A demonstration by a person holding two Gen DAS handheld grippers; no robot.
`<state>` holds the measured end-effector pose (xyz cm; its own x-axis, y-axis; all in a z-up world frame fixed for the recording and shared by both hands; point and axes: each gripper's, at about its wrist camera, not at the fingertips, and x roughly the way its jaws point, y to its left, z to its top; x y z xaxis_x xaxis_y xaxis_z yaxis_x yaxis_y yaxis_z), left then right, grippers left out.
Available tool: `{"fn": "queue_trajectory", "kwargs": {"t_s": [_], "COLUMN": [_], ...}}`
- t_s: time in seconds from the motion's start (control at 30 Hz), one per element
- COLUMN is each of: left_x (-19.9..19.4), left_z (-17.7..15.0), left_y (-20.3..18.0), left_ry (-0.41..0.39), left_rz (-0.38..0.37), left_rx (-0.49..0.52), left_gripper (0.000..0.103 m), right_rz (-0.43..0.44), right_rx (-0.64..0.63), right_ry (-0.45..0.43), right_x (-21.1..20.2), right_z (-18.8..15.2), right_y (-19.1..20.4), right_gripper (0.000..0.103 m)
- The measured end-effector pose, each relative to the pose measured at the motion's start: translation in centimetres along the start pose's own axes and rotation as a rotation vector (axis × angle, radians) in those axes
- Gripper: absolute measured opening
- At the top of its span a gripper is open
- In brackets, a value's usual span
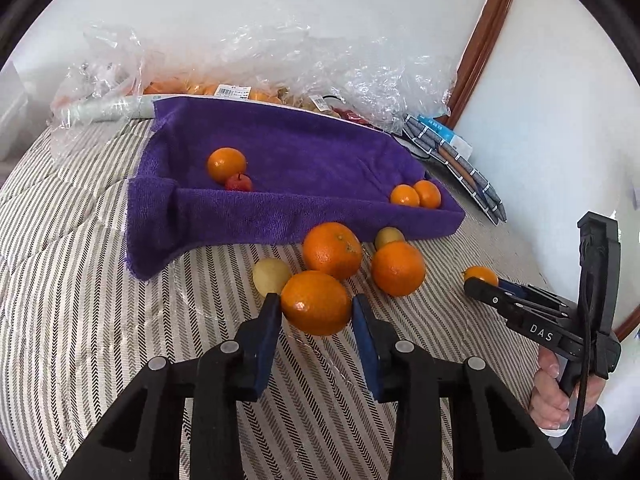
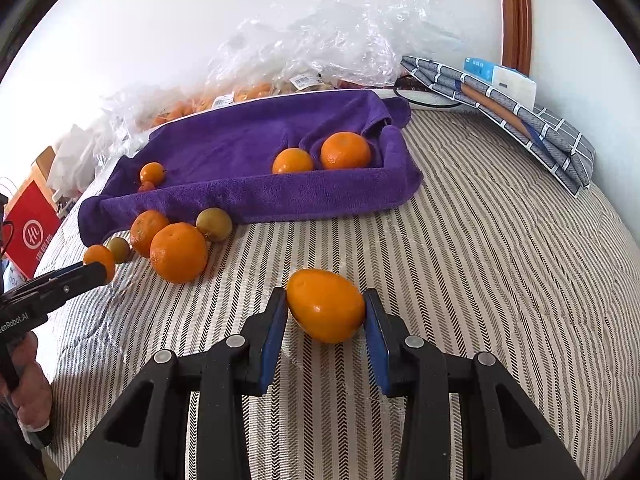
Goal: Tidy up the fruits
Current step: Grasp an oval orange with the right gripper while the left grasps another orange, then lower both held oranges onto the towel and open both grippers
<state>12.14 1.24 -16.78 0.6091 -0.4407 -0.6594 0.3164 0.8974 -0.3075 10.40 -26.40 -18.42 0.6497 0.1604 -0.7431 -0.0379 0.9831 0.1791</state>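
My left gripper (image 1: 315,305) is shut on a large orange (image 1: 316,296), its blue pads pressing both sides, just in front of the loose fruit. That cluster holds two oranges (image 1: 332,250) (image 1: 398,268) and two yellow-green fruits (image 1: 271,276) (image 1: 389,236) beside the purple towel-lined tray (image 1: 304,208). Inside the tray lie an orange (image 1: 226,165), a small red apple (image 1: 239,183) and two more oranges (image 1: 416,195). My right gripper (image 2: 326,308) is shut on an egg-shaped orange (image 2: 325,300) low over the striped cloth, to the right of the cluster.
Crumpled clear plastic bags (image 1: 320,68) with packed fruit lie behind the tray against the white wall. A folded checked cloth (image 2: 520,120) and a small box sit at the back right. A red bag (image 2: 30,232) stands off the left edge. A hand (image 1: 552,392) grips the right tool.
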Motion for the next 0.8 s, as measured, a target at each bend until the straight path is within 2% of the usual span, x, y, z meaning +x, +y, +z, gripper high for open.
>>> {"fn": "queue_trajectory", "kwargs": {"t_s": [0.27, 0.5, 0.6, 0.8], "left_x": [-1.4, -1.5, -1.9, -2.1], "left_z": [0.0, 0.2, 0.5, 2.5], "left_y": [-0.2, 0.2, 0.3, 0.6], "left_ry": [-0.078, -0.097, -0.114, -0.097], "left_rz": [-0.005, 0.027, 0.050, 0.048], "left_rx": [0.004, -0.022, -0.017, -0.058], "left_gripper": [0.034, 0.034, 0.034, 0.034], "right_rz": [0.000, 0.021, 0.024, 0.040], "right_rx": [0.012, 0.029, 0.030, -0.006], "right_ry": [-0.021, -0.053, -0.077, -0.125], "right_x": [-0.4, -0.7, -1.1, -1.5], "right_z": [0.0, 0.3, 1.1, 4.0], "right_y": [-0.2, 0.0, 0.2, 0.9], "right_gripper": [0.038, 0.038, 0.038, 0.038]}}
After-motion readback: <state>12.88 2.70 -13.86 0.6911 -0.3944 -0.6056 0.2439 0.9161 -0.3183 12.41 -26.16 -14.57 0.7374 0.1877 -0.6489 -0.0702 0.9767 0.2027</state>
